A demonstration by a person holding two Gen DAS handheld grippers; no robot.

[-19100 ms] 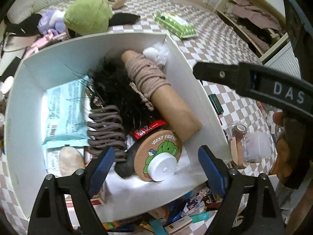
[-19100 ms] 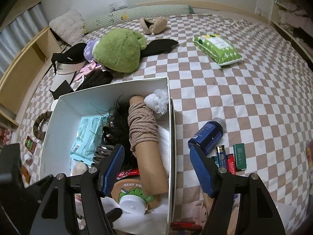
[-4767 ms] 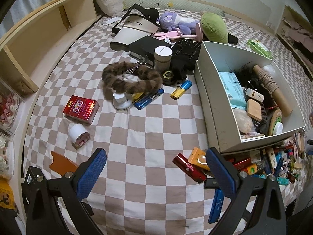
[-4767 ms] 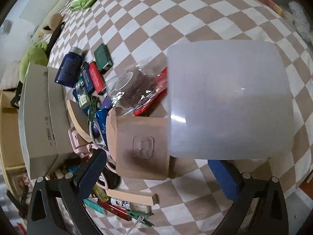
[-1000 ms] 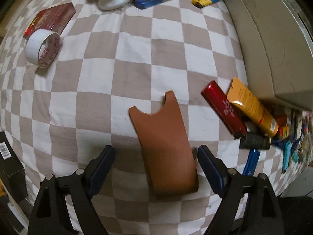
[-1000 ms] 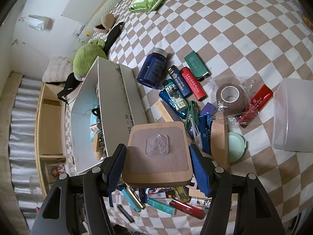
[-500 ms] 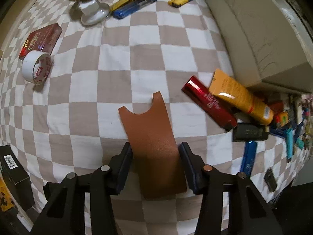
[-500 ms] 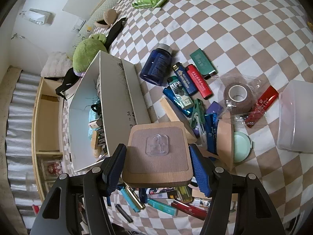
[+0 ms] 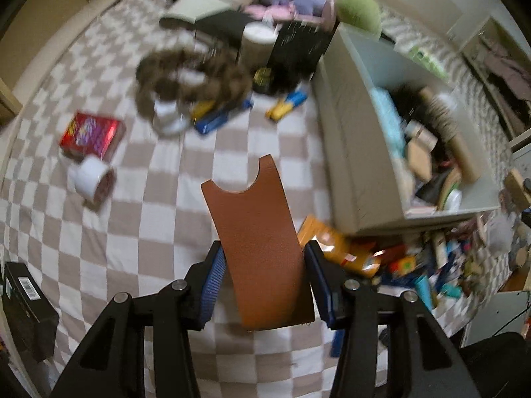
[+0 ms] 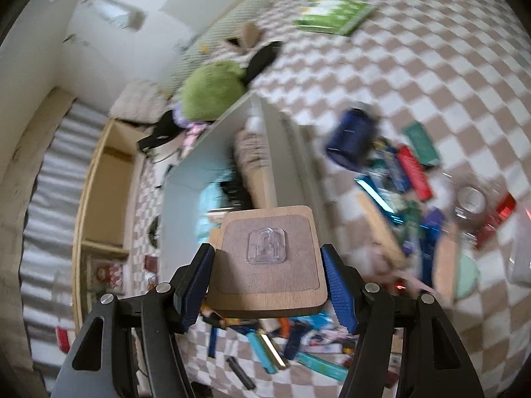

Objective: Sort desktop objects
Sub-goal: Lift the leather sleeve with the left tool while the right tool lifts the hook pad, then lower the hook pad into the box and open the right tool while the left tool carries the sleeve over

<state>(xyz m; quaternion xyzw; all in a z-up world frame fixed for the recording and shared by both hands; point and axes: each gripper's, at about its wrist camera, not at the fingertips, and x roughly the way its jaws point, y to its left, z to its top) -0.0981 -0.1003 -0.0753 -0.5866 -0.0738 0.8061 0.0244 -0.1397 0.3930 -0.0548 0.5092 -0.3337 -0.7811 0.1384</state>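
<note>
Left gripper [image 9: 264,277] clamps a brown leather sleeve [image 9: 257,242] (notched top) above the checkered bedspread [image 9: 132,232]; right gripper [image 10: 268,278] grips a square wooden coaster [image 10: 267,258] above the white box [image 10: 212,152]

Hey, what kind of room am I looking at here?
Most likely a bedroom: the clutter lies on a checkered bedspread, with a green plush toy and a long bolster pillow against the wall, and an open shelf of clothes at the side.
</note>
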